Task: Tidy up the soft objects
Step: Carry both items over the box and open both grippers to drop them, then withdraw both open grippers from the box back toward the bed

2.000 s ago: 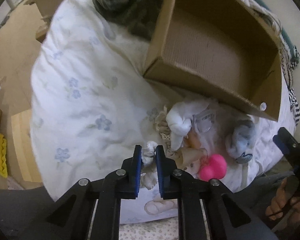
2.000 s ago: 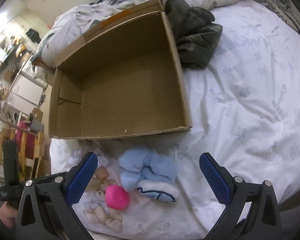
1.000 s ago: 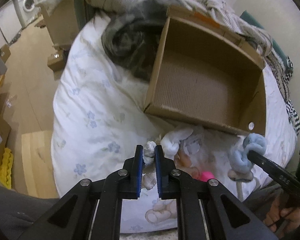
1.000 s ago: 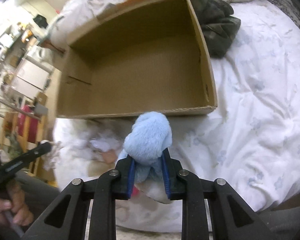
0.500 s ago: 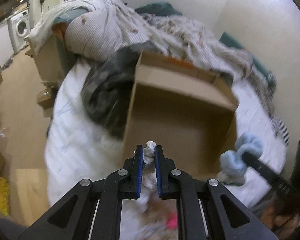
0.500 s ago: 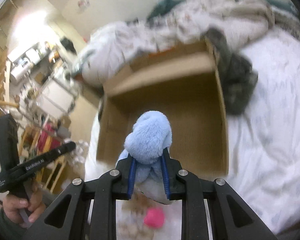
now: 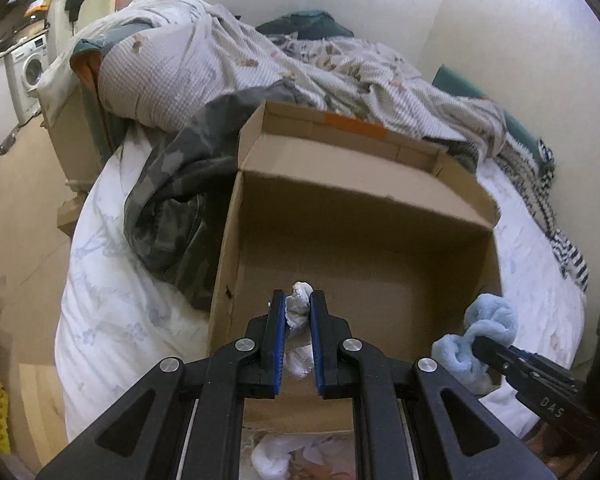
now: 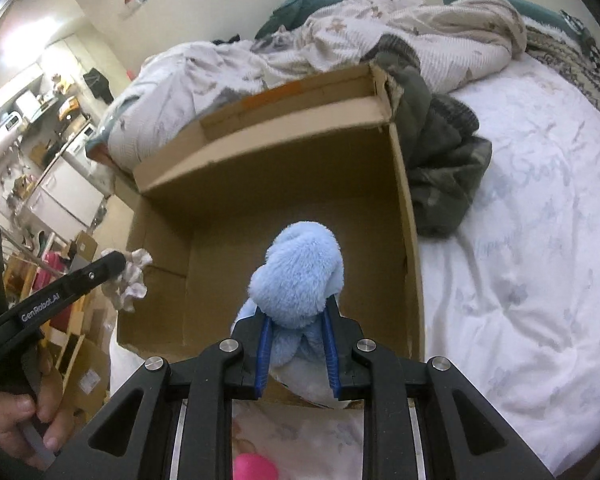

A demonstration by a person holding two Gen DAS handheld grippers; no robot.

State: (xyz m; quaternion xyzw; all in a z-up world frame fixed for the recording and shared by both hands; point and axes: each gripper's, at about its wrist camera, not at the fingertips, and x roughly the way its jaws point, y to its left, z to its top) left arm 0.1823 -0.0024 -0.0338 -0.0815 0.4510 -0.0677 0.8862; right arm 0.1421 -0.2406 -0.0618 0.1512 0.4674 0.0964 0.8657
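Your right gripper [image 8: 296, 344] pinches the blue plush toy [image 8: 298, 276] over the cardboard box's [image 8: 404, 216] near edge; your left gripper [image 7: 298, 324] clamps a small white cloth toy [image 7: 299, 304] there too. Carry both well inside before letting go. Only the right view shows the pink ball [image 8: 256, 466] lying outside on the bed [image 8: 520, 280].

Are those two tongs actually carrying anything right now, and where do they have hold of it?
Yes. The left tongs pinch a small white cloth toy by its upper end. The right tongs squeeze a fluffy blue plush around its lower middle.
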